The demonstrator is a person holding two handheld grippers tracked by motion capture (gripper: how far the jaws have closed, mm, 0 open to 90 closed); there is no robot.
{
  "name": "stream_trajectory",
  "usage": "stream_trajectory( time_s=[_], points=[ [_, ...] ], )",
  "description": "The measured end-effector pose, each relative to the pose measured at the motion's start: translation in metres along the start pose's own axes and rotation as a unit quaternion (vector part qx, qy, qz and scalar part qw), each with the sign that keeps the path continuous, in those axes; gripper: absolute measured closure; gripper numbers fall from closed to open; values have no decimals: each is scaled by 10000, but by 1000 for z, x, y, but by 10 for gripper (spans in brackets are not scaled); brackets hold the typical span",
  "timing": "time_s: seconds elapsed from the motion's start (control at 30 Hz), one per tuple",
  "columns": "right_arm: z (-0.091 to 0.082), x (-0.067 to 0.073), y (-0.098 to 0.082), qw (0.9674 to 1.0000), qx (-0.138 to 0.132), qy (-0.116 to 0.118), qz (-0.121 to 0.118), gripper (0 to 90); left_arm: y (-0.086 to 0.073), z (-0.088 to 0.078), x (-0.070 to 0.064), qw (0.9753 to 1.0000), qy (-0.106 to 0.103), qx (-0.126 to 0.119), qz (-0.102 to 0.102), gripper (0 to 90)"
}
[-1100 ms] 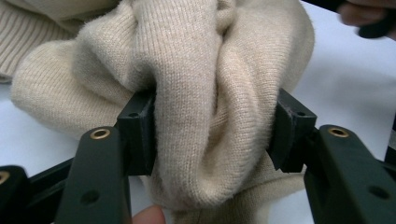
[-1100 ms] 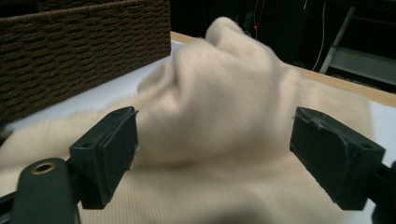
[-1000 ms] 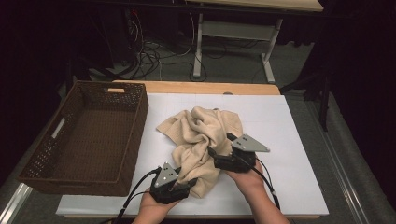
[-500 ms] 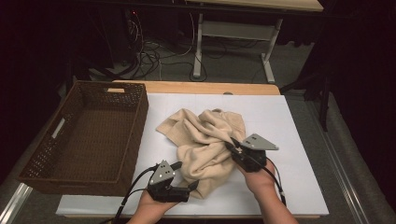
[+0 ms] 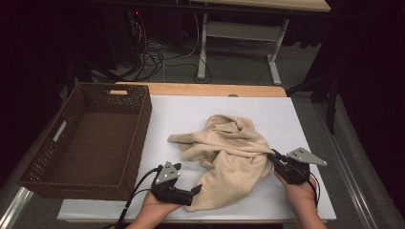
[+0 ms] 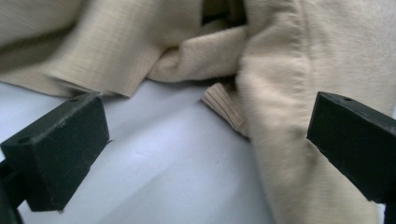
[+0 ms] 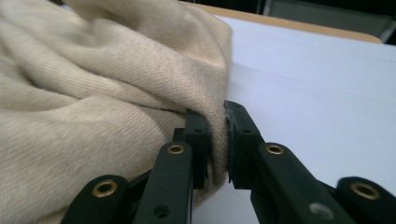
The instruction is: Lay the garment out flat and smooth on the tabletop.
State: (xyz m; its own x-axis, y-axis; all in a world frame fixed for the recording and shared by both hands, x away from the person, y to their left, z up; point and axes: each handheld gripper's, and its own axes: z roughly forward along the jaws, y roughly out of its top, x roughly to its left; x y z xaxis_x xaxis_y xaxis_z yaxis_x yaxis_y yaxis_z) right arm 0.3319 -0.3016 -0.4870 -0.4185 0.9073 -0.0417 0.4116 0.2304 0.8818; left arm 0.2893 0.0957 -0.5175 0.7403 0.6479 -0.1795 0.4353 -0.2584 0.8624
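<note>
A beige cloth (image 5: 229, 157) is lying crumpled on the white sheet covering the bench (image 5: 191, 114), right of the brown wicker basket (image 5: 90, 138). The right claw (image 5: 273, 156) is pinching a fold at the cloth's right edge, its jaws having just been closing on the fabric. The left claw (image 5: 195, 191) is sitting at the near left edge, jaws spread wide after just opening, with cloth lying loose between them.
</note>
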Motion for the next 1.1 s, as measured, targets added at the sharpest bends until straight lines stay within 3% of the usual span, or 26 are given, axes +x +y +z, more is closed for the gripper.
stream_trajectory(
  time_s=[0.1, 0.23, 0.33, 0.5, 0.63, 0.8, 0.93, 1.1],
  points=[
    [1, -9, -11, 9997, 61, -48, 251, 826, -1, 0, 2, 10000, -47, -12, 41, 0],
    [-1, -8, -13, 9997, 54, 9, 248, 801, -1, -1, 3, 9999, -167, -13, -42, 0],
    [-8, -1, -11, 9988, -119, 335, 328, 595, 0, -2, 2, 9996, -198, -72, -168, 0],
    [-21, 11, 1, 9984, -369, 386, 171, 430, 0, 1, 1, 9998, -171, 1, -134, 0],
    [-29, 28, 10, 9951, -635, 748, -94, 408, 1, 1, 0, 9998, -193, -30, -62, 0],
    [-25, 51, 19, 9921, -599, 1030, -389, 408, 0, 2, -2, 9996, -286, -11, 48, 0],
    [-15, 61, 27, 9915, -560, 1079, -456, 396, -1, 0, -4, 9991, -375, -32, 185, 0],
    [7, 68, 41, 9930, -273, 1002, -570, 343, 3, 0, -2, 9989, -467, 42, 38, 0]
  ],
)
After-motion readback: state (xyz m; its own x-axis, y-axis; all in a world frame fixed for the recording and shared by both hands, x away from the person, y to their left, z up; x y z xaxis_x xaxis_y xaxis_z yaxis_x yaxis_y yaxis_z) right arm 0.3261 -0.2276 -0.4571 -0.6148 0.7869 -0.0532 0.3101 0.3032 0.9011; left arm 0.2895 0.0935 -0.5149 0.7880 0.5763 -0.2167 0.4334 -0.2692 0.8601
